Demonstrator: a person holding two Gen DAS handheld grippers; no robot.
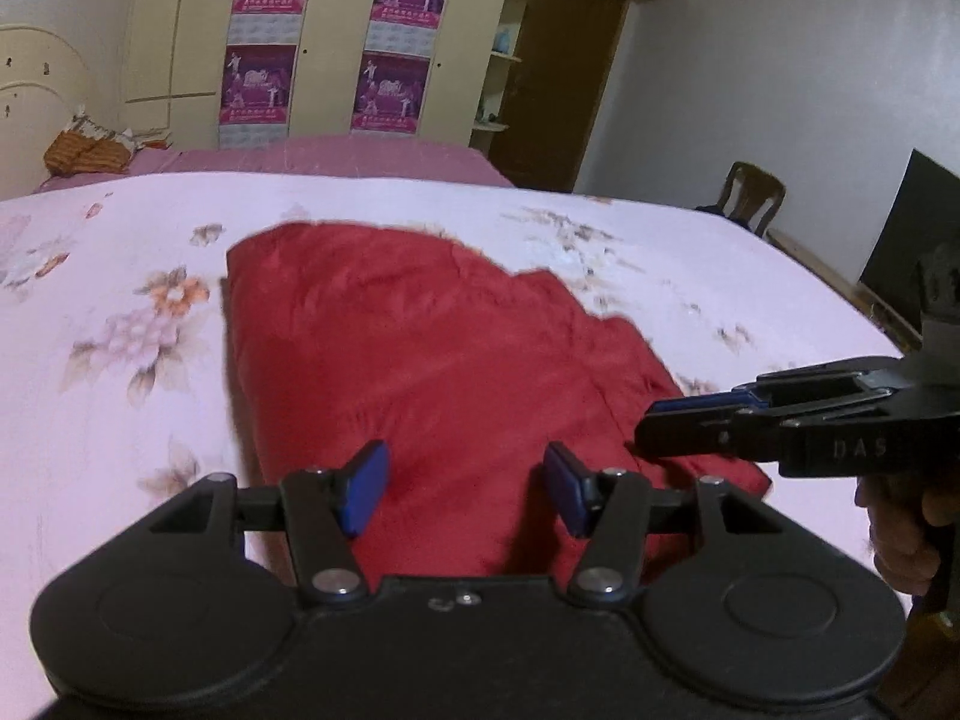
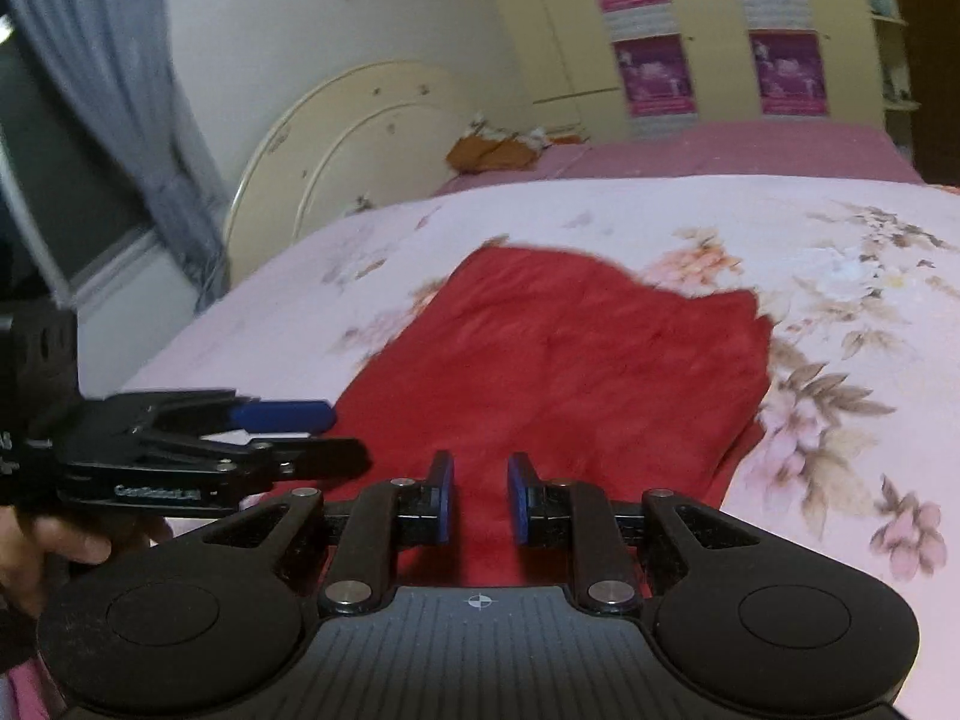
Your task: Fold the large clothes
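Observation:
A red garment (image 1: 420,348) (image 2: 570,360) lies folded into a rough rectangle on the pink floral bedsheet (image 1: 120,312) (image 2: 840,360). My left gripper (image 1: 468,489) hovers over the garment's near edge, its blue pads well apart with nothing between them. It also shows side-on at the left of the right wrist view (image 2: 327,432), held by a hand. My right gripper (image 2: 480,498) hangs above the near end of the garment, its pads a narrow gap apart and holding nothing. In the left wrist view the right gripper (image 1: 645,429) reaches in from the right, over the garment's right corner.
Behind this bed is a second bed with a mauve cover (image 1: 336,156) and an orange bundle (image 1: 84,153). A cream headboard (image 2: 336,144), a wardrobe with purple posters (image 1: 390,48), a brown door (image 1: 558,78), a wooden chair (image 1: 753,195) and a grey curtain (image 2: 120,90) ring the room.

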